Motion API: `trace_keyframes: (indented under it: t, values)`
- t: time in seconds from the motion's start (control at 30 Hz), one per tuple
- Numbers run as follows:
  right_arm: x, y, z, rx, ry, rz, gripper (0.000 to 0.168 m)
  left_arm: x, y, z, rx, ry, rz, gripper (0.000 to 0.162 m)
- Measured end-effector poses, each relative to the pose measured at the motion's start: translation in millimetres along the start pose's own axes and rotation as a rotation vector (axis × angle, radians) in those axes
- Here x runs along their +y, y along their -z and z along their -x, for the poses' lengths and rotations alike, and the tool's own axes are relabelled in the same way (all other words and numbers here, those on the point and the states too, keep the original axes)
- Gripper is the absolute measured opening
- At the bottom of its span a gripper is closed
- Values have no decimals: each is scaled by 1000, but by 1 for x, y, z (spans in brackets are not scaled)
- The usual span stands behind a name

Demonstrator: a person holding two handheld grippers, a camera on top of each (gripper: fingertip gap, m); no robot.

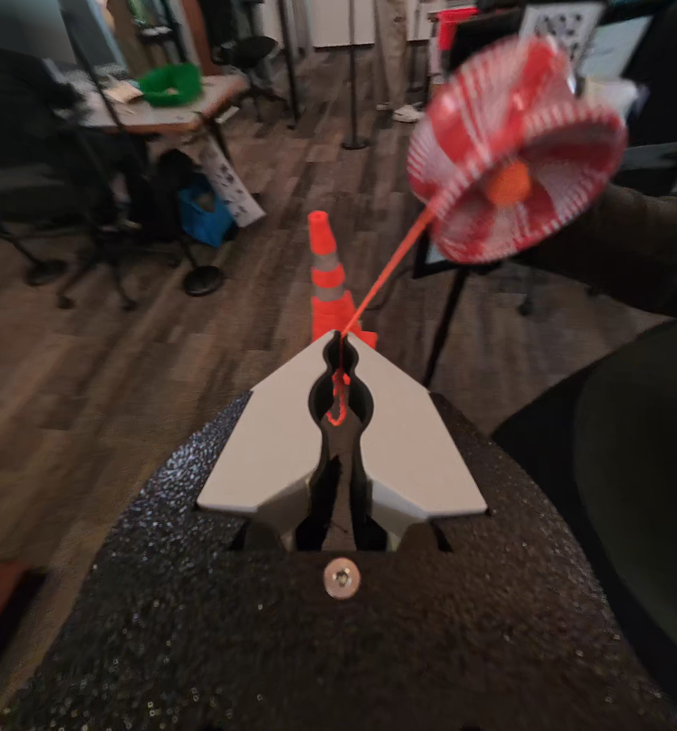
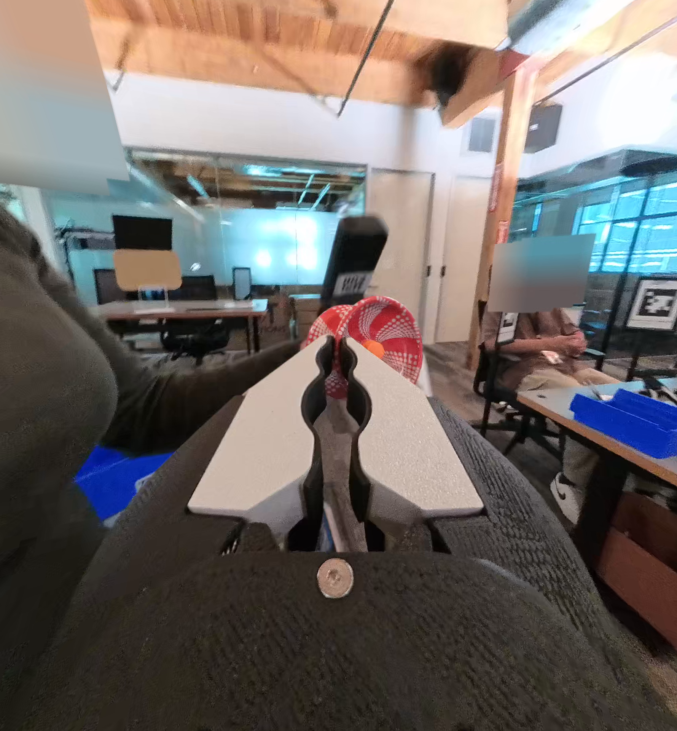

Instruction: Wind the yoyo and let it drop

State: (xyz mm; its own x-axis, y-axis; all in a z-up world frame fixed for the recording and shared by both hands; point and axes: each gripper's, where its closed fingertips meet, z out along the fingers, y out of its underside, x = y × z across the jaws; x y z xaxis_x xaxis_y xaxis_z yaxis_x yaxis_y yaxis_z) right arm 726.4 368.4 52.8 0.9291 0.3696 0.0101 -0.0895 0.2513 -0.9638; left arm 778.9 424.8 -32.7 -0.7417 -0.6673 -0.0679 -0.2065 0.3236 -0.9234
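Note:
The yoyo (image 1: 518,158) is red with white patterning and an orange hub; in the left wrist view it hangs blurred in the air at the upper right. My left gripper (image 1: 338,336) is shut on the orange string (image 1: 388,273). The string's loop shows between the fingers, and the string runs taut up to the yoyo. In the right wrist view my right gripper (image 2: 338,342) is closed on the yoyo (image 2: 388,332), with one disc's rim pinched between the tips. A dark sleeve (image 2: 52,356) reaches in from the left.
An orange traffic cone (image 1: 327,269) stands on the wood floor straight ahead. A table (image 1: 162,114) with a green object (image 1: 170,85) and chairs are at the left. A seated person (image 2: 534,348) and a table (image 2: 566,411) bearing a blue tray (image 2: 637,423) are at the right. The tips of one gripper are about 11 centimeters away from the tips of the other.

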Motion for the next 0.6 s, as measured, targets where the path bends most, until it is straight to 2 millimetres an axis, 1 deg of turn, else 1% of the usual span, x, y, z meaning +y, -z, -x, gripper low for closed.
trace_keyframes:
  t: [0.03,0.07,0.1,0.13,0.17,0.23,0.33,0.37,0.4,0.47,0.53,0.6]
  values:
    - [-3,-1,-7,37,-5,-16,1,9,-12,-14,60,10,-4,0]
    - [-4,-1,-14,85,1,-28,1,9,-22,-30,120,11,-26,0]
    - [-2,-2,-21,132,13,-24,1,4,-29,-47,177,8,-63,0]
    - [2,-2,-26,169,30,-5,1,-1,-32,-61,222,6,-101,0]
    - [7,-3,-31,206,54,21,1,-7,-33,-70,249,16,-137,0]
    - [18,-4,-34,247,125,83,1,-22,-29,-77,266,57,-216,0]
    - [23,-6,-32,262,206,131,1,-31,-18,-74,275,172,-272,0]
    - [22,-5,-34,281,228,136,1,-33,-13,-78,320,211,-281,0]
    - [21,-4,-36,294,250,143,1,-33,-9,-80,350,255,-283,10]
    - [16,-1,-37,308,291,128,1,-26,-6,-72,325,311,-249,30]
    - [10,1,-39,344,379,123,1,-19,-3,-52,206,351,-231,52]
    - [8,1,-42,400,509,159,1,-22,4,-30,103,433,-270,69]
